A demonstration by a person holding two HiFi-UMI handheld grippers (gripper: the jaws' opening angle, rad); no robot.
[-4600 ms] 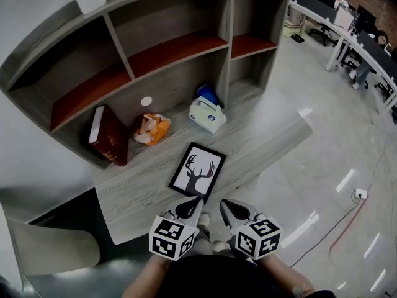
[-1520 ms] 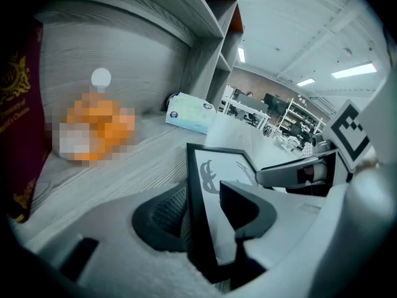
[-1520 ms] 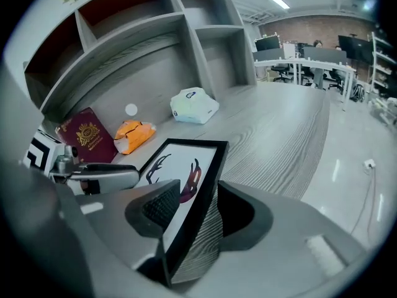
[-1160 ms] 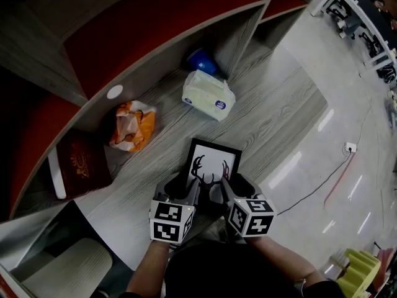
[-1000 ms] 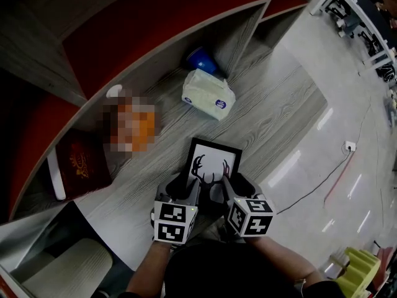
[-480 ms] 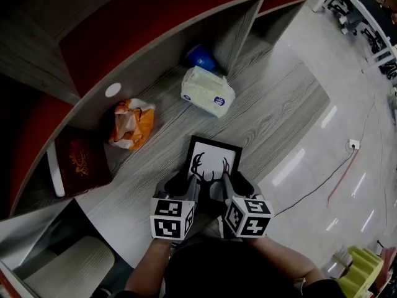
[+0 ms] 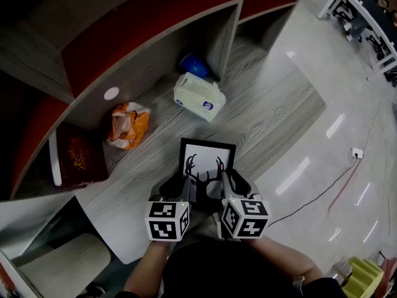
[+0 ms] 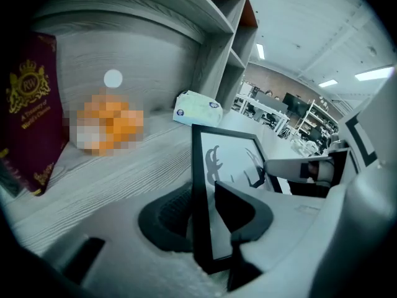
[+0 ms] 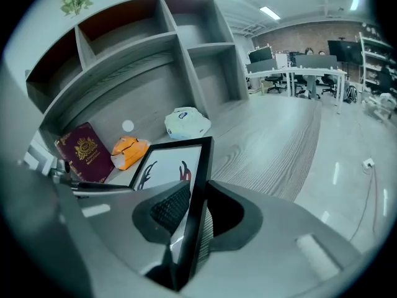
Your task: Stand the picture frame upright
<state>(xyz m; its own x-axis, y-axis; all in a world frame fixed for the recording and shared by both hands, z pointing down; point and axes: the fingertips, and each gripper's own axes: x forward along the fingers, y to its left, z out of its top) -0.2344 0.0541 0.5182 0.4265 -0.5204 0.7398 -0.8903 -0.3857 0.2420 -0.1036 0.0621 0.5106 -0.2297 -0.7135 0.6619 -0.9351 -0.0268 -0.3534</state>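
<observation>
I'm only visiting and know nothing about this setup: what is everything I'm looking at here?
black picture frame with a deer print: one, black and white; near edge of the grey wooden desktop.
soft tissue pack: one, pale green; behind the frame.
blue object: one, blue; behind the pack, unidentifiable.
crumpled bag: one, orange; left of the pack.
book with a gold crest: one, maroon; far left.
round dot: one, white; shelf back panel.
shelf unit: one, grey with red-brown boards; behind the desktop.
left gripper: one, grey; jaws have just been closing, clamped on the frame's left side.
right gripper: one, grey; jaws have just been closing, clamped on its right side.
</observation>
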